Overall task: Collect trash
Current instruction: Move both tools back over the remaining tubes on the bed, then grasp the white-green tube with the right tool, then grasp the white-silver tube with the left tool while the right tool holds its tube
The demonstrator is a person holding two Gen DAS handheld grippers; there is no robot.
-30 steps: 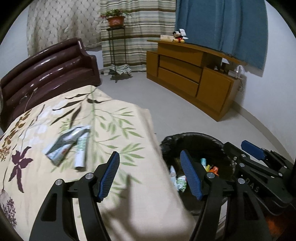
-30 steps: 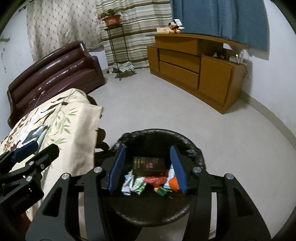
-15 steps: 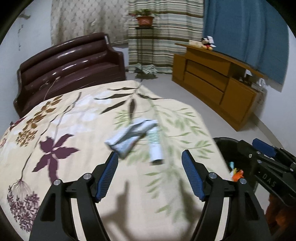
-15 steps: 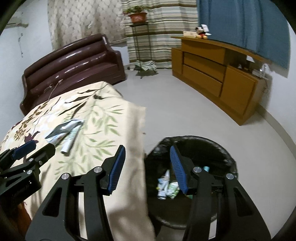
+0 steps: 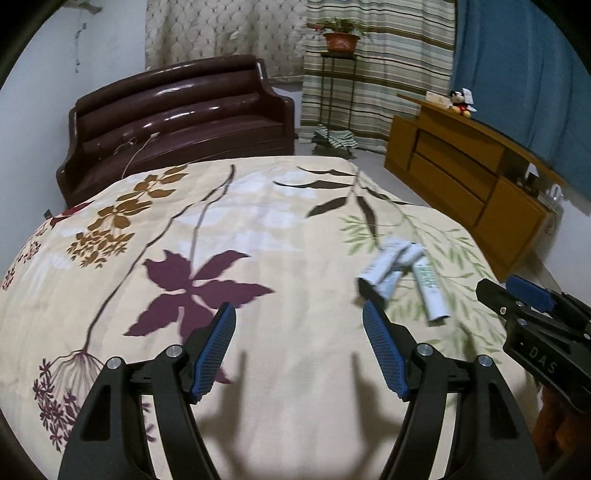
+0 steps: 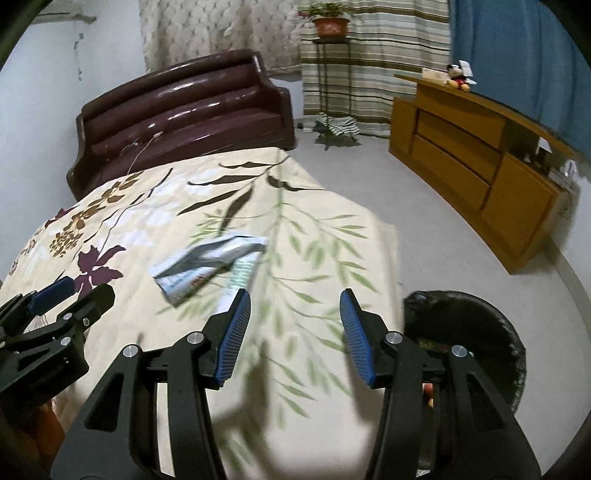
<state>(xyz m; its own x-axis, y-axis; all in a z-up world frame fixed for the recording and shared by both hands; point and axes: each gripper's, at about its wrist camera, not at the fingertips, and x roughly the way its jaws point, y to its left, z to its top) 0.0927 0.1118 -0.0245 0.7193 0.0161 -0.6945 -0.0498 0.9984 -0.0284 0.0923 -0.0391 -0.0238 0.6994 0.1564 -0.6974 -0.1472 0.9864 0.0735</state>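
On the floral cream tablecloth [image 5: 280, 221] lie two pieces of trash: one crumpled silver-white wrapper [image 5: 391, 264] and one white-green tube [image 5: 430, 290], at right. One black-lined round bin [image 6: 491, 339] stands lower right. Two black grippers with blue pads are seen.

Bed [image 5: 258, 229] in foreground, under both claws. Left claw [image 5: 299, 350] over bed's near middle, right claw [image 6: 291, 332] over bed's right part, near its right edge. Wrapper [image 5: 384, 266] on bed, ahead-right of left claw; tube [image 5: 430, 288] just right of wrapper, touching or overlapping it, cannot tell which. Both ahead-left of right claw. Trash bin [image 6: 491, 332] on floor [image 6: 424, 206] just right of bed, partly behind right claw's right finger; trash inside, mostly hidden. Sofa [image 5: 177, 122] behind bed's far end. Plant stand [image 5: 338, 74] right of sofa, potted plant [image 5: 340, 35] on top. Cabinet [image 5: 472, 181] along right wall, plush toy [image 5: 460, 101] on its top. Curtains [image 5: 376, 62] behind stand.
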